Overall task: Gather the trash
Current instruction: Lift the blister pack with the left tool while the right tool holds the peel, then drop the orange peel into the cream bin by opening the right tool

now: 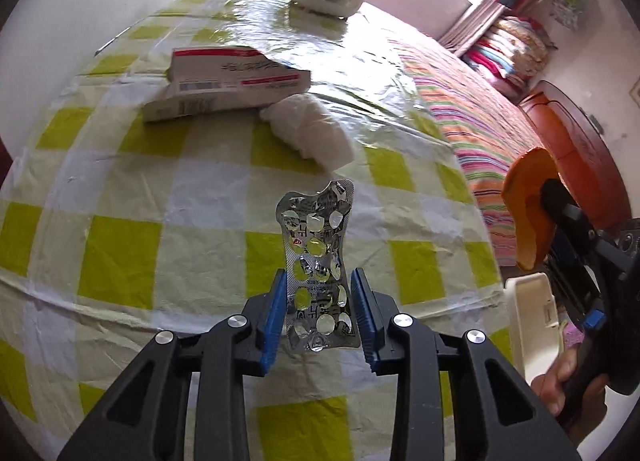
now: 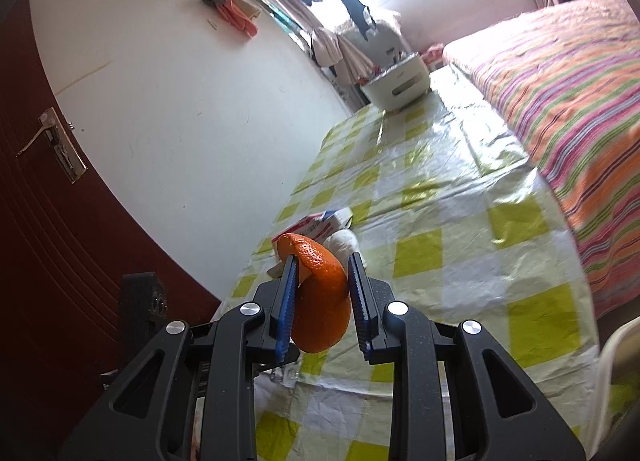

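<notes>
medicine box [image 1: 224,81]: on the checked tablecloth [image 1: 120,245], far side; light, stiff card, crushable; best taken across its short width.
tissue wad [image 1: 308,133]: touching the box; soft, near weightless; to be pinched mid-body.
orange peel [image 2: 320,301]: clamped between the right gripper [image 2: 322,301] fingers, above the table edge; limp, slick rind.
blister pack [image 1: 318,265]: pinched edgewise by the left gripper [image 1: 319,317]; thin, springy foil, easily buckled.
</notes>
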The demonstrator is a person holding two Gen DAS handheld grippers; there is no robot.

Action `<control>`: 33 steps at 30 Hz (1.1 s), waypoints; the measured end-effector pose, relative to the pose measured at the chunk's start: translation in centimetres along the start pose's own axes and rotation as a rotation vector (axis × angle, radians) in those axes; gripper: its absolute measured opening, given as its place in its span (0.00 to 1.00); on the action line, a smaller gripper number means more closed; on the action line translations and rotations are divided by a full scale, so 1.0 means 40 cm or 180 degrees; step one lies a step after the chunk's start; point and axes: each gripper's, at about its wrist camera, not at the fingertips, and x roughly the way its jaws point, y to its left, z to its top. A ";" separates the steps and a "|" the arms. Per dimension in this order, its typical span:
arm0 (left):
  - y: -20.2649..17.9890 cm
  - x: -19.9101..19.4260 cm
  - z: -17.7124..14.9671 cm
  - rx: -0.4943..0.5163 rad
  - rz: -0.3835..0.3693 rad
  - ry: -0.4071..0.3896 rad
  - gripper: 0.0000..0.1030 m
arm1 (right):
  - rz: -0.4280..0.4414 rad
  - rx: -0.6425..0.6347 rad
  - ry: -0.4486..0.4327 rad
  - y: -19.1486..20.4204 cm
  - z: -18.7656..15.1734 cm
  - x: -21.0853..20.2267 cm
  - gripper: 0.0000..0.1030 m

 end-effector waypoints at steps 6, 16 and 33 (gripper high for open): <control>-0.029 -0.008 -0.005 0.0136 -0.0028 -0.0031 0.31 | -0.0124 -0.0014 -0.0109 -0.017 -0.010 -0.057 0.24; -0.133 -0.010 -0.025 0.0458 -0.0172 -0.0112 0.31 | -0.0428 -0.0166 -0.0302 -0.040 -0.017 -0.161 0.24; -0.360 0.021 -0.097 0.0943 -0.0667 0.0017 0.31 | -0.1331 0.0053 -0.0962 -0.170 -0.092 -0.449 0.24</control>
